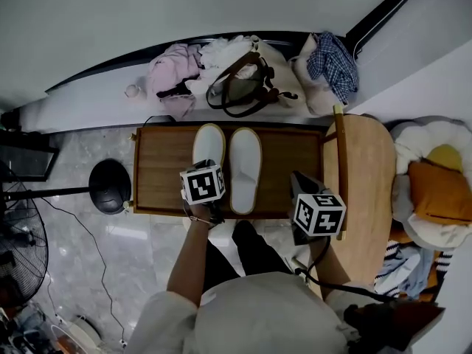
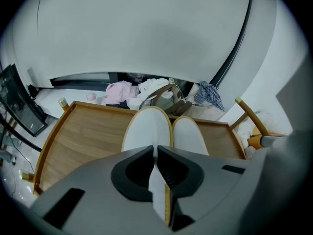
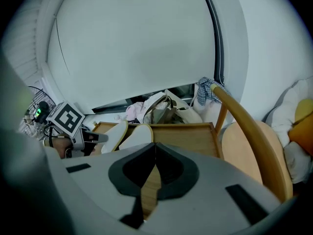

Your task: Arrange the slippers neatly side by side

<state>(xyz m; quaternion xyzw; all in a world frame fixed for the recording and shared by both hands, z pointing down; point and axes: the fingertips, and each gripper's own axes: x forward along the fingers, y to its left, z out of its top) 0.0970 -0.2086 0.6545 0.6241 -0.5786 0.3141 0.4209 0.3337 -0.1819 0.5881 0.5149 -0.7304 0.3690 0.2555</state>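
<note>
Roughly parallel slippers (image 1: pixel 245 169), toes toward the wall (image 1: pixel 221 6).

Looks soft, matt white cloth with tan piping on the left slipper (image 1: pixel 209 144) and right slipper (image 1: pixel 245 169), smooth satin wood grain on the table (image 1: pixel 162 172) and chair (image 1: pixel 365 198), glossy veined stone on the floor (image 1: pixel 81 242).

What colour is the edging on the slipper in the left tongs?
Pale yellow, on a white slipper; best in the left gripper view.
</note>
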